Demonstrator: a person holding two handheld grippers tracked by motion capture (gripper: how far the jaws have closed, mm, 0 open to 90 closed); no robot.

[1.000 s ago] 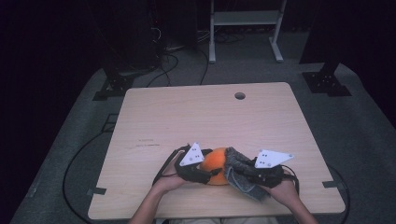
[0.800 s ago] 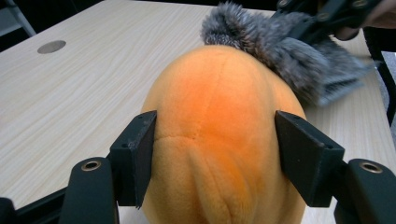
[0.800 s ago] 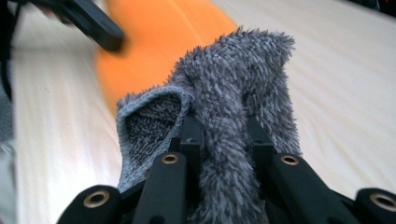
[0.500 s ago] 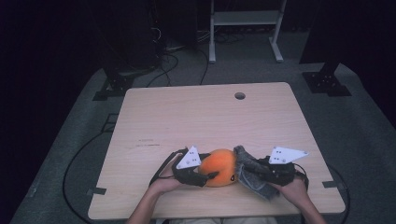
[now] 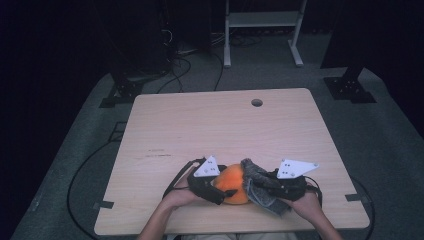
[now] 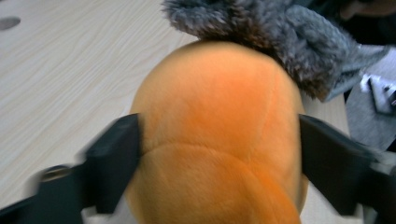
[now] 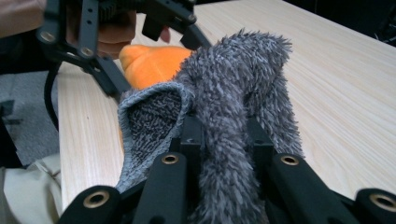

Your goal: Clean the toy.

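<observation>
Bench [image 5: 225, 125]: pale wood top, a round hole [image 5: 257, 102] near the far edge; wide bare surface from the middle to the far and side edges.
Near edge: all the work crowded against it, just right of the middle; little room left toward the person.
Floor: grey mat around the bench, cables [image 5: 80, 175] trailing at the left.
Orange plush [image 5: 232, 182]: rounded soft toy lying on the bench between the two grippers; long axis cannot be told, seams curving over its top in the left gripper view.
Grey fuzzy fabric [image 7: 233, 107]: touching the plush on its right side, draped up over its far end; knitted inside showing at a folded lip.
Left gripper [image 6: 219, 158]: fingers parted wide, one pressed to each side of the orange plush, clamped on it.
Right gripper [image 7: 224, 140]: fingers close together, pinching a fold of the grey fuzzy fabric between them.
Hands: left hand [image 5: 175, 197] and right hand [image 5: 305, 205] at the near edge, well inside the corners.
</observation>
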